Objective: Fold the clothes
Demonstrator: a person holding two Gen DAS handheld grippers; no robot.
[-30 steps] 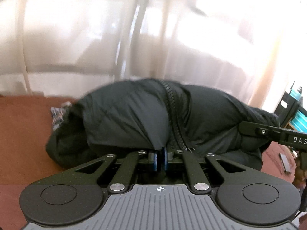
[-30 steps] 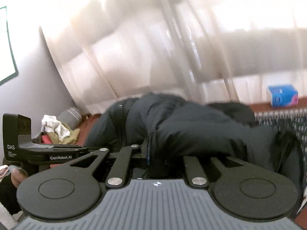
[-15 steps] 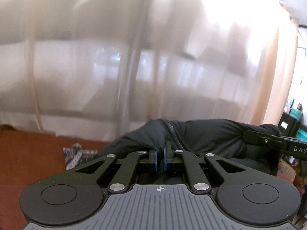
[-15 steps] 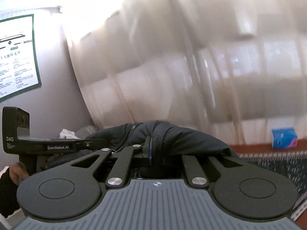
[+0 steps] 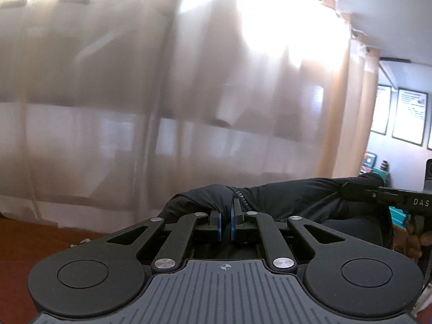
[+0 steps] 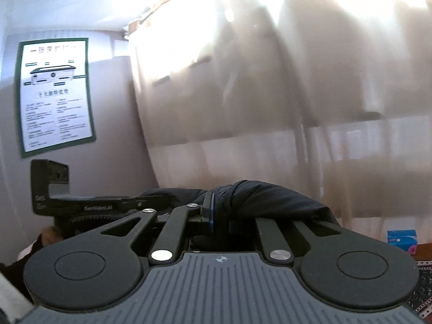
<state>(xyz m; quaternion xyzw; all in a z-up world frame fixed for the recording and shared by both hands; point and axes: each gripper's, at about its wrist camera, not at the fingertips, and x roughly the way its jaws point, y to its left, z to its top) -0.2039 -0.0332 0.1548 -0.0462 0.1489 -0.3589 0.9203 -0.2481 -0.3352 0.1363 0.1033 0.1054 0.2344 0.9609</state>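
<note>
A black padded jacket (image 5: pixel 291 202) with a zip hangs between my two grippers, lifted high in front of the curtains. My left gripper (image 5: pixel 226 225) is shut on the jacket's edge beside the zip. My right gripper (image 6: pixel 220 217) is shut on another bunch of the same jacket (image 6: pixel 270 199), which drapes over its right finger. The right gripper's body shows at the right of the left wrist view (image 5: pixel 391 202), and the left gripper's body shows at the left of the right wrist view (image 6: pixel 89 205). The lower part of the jacket is hidden below the grippers.
Sheer pale curtains (image 5: pixel 162 108) fill the background. A reddish-brown surface (image 5: pixel 40 235) lies low on the left. A blue tissue box (image 6: pixel 401 241) stands at the right by a patterned cloth (image 6: pixel 424 283). A poster (image 6: pixel 55 94) hangs on the grey wall.
Both grippers have risen and tilted upward with the jacket held. The jacket has come up off the surface, and the table and striped cloth have dropped out of view.
</note>
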